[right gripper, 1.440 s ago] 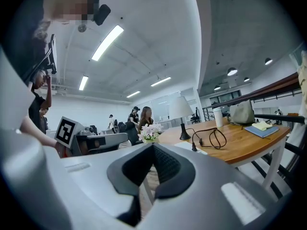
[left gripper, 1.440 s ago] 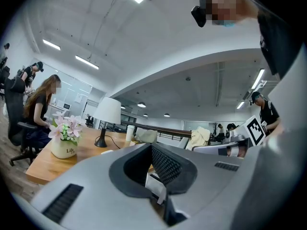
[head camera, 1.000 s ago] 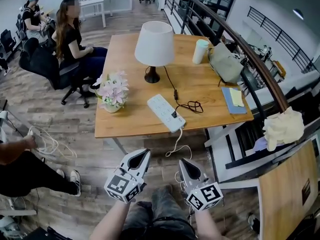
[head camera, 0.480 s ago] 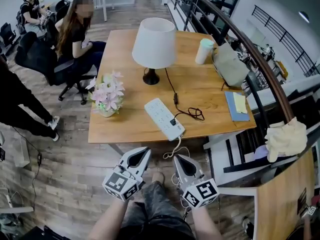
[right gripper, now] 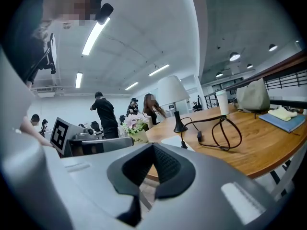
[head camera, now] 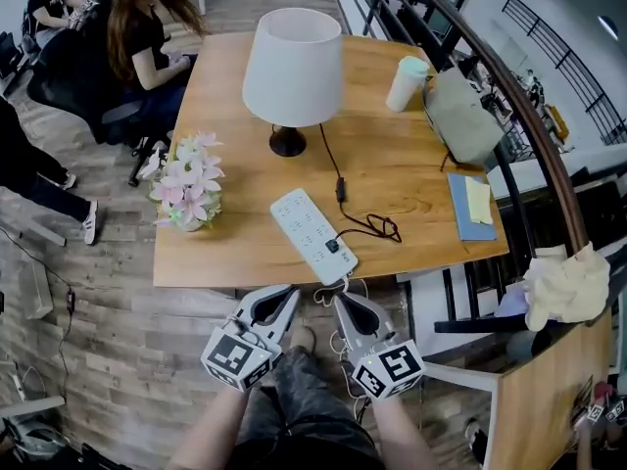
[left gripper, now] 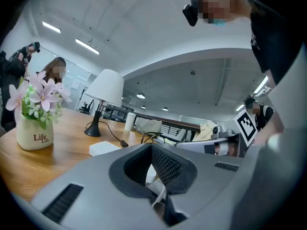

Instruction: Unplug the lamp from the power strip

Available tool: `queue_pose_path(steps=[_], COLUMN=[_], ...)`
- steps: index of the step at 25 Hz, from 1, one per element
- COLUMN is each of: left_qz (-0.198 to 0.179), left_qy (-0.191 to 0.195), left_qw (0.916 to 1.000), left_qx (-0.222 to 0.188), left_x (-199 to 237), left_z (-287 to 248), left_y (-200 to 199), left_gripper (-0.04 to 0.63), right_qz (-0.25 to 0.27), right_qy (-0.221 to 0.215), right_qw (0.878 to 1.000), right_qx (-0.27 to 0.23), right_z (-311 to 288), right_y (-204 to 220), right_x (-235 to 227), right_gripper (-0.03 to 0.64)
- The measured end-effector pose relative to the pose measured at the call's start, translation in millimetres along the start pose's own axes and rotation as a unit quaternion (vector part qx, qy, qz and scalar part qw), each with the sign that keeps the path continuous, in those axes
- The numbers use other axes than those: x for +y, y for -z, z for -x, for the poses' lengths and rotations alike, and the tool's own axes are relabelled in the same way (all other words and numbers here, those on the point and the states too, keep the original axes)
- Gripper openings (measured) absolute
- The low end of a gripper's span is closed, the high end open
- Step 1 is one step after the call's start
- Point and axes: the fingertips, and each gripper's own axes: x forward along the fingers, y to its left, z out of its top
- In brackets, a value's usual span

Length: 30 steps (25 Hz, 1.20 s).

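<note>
The lamp (head camera: 292,59) with a white shade and dark base stands at the table's middle. Its black cord (head camera: 375,226) runs forward in loops to a black plug (head camera: 333,246) seated in the white power strip (head camera: 310,231). The lamp (left gripper: 104,89) and strip (left gripper: 103,148) also show in the left gripper view, the cord (right gripper: 218,131) in the right gripper view. My left gripper (head camera: 284,295) and right gripper (head camera: 340,300) hover side by side just short of the table's front edge, below the strip. Both are shut with nothing between the jaws.
A vase of pink flowers (head camera: 186,189) stands at the table's left front. A white cup (head camera: 407,84), a grey bag (head camera: 460,116) and a blue notebook (head camera: 471,205) lie on the right. The strip's white cable (head camera: 338,284) hangs off the front edge. A seated person (head camera: 147,42) is at far left; a railing runs along the right.
The view and both grippers have come closer to the table's front edge. Both stay shut. A person in dark clothes has walked in at the left.
</note>
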Motion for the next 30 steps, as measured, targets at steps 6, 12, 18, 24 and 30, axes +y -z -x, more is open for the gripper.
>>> queue_pose_path(steps=[6, 12, 18, 24, 30], left_qz=[0.005, 0.014, 0.008, 0.012, 0.012], left_qy=[0.000, -0.004, -0.016, -0.023, -0.029], left_qw=[0.9998, 0.9993, 0.9978, 0.9970, 0.9964], left_qx=[0.021, 0.034, 0.064, 0.073, 0.079], left_x=[8, 18, 27, 32, 41], left_z=[-26, -50, -68, -83, -92], left_y=[13, 20, 32, 35, 37], left_gripper=[-0.003, -0.003, -0.003, -0.003, -0.003], right_qz=[0.006, 0.027, 0.060, 0.065, 0.072], right_qy=[-0.001, -0.004, 0.013, 0.012, -0.006], right_qw=[1.000, 0.998, 0.995, 0.994, 0.992], right_qx=[0.027, 0.051, 0.076, 0.089, 0.099], right_z=[-20, -40, -53, -64, -76], right_y=[8, 16, 20, 23, 24], right_x=[-22, -41, -60, -70, -71], right_gripper=[0.008, 0.008, 0.008, 0.009, 0.078])
